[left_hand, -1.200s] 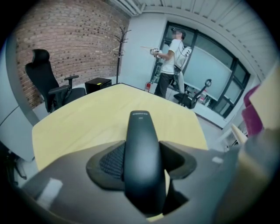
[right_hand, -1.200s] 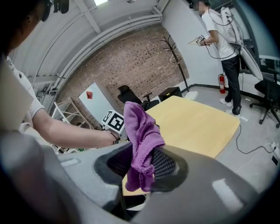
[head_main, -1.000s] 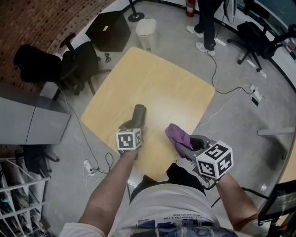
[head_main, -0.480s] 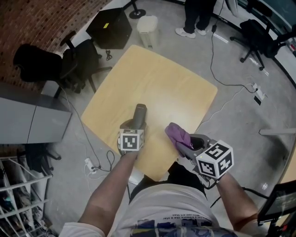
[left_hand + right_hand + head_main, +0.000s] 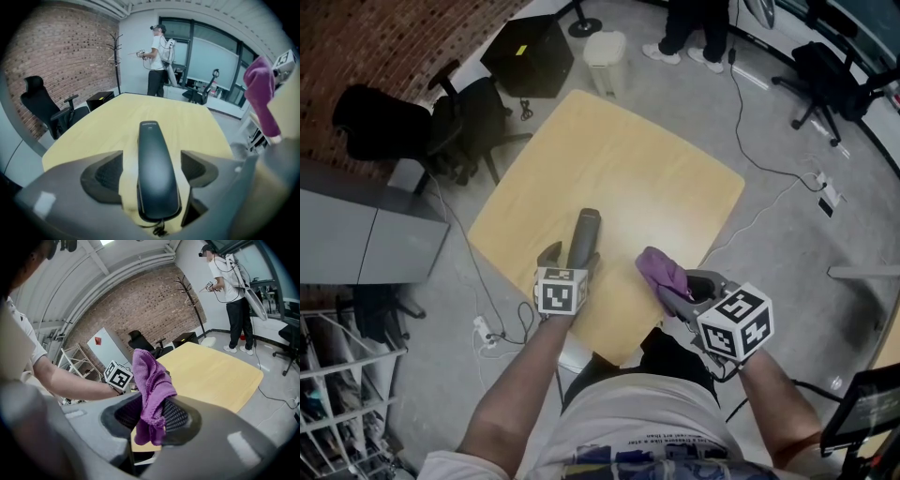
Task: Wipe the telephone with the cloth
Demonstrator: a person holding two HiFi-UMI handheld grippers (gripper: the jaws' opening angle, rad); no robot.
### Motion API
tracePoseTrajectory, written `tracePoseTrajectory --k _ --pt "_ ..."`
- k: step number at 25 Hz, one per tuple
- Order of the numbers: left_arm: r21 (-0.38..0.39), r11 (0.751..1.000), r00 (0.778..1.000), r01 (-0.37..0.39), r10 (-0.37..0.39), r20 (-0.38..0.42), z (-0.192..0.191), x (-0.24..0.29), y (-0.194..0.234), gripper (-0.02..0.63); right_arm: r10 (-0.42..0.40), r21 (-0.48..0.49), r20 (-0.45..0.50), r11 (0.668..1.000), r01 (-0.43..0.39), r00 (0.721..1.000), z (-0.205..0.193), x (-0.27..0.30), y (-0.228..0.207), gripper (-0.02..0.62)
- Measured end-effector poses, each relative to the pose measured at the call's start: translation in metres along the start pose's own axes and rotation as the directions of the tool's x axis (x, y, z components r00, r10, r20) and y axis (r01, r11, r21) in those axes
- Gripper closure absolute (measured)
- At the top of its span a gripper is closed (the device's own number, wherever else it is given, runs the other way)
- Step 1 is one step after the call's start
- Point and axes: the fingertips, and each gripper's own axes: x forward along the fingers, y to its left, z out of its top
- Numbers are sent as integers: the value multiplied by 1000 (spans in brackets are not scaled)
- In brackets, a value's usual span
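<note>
Brick walls and grey floor are surrounding a yellow table (image 5: 628,159). On it, toward the person's edge, the telephone (image 5: 585,230) is lying flat and pointing away. The left gripper (image 5: 152,164) is straddling it; its jaws have just been opening and are standing wide, pads clear of both sides. The right gripper (image 5: 152,416) is hovering beside it, pinching the purple cloth (image 5: 151,376), which is bunching upward, apart from the telephone.
</note>
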Motion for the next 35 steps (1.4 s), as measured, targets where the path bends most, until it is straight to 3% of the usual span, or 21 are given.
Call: tracePoseTrajectory --k 6,9,15,18,20,22,23,27,31,35 --pt "14 1000 997 15 -16 70 0 -58 -9 193 -14 -73 3 997 14 1000 1 5 2 485" --pt "-35 999 990 29 -24 141 -4 -96 -7 193 -26 -99 -11 995 24 1000 -6 9 4 485" --pt "-150 972 948 180 -130 291 -23 -167 -7 230 -49 -155 -5 987 48 999 -14 16 35 485" --pt "-132 959 915 251 -191 355 -34 -199 -17 338 -78 -201 15 976 80 997 -19 12 56 485" --pt "-108 962 905 252 -195 378 -42 -221 -18 434 -115 -230 37 966 120 993 -22 8 71 485" --pt "-77 966 891 247 -195 410 -52 -249 -16 600 -151 -240 64 957 162 986 -27 6 91 485" --pt "-61 963 879 262 -212 426 -59 -264 -17 603 -166 -241 77 954 180 983 -31 5 103 485" --pt "30 929 832 368 -344 435 -90 -314 -34 603 -205 -226 125 947 229 971 -49 0 162 485" --pt "87 874 787 478 -470 400 -132 -347 -53 603 -218 -215 149 945 246 965 -72 1 222 485" --pt "124 838 759 531 -535 371 -166 -375 -62 603 -211 -244 130 940 238 969 -97 2 271 485"
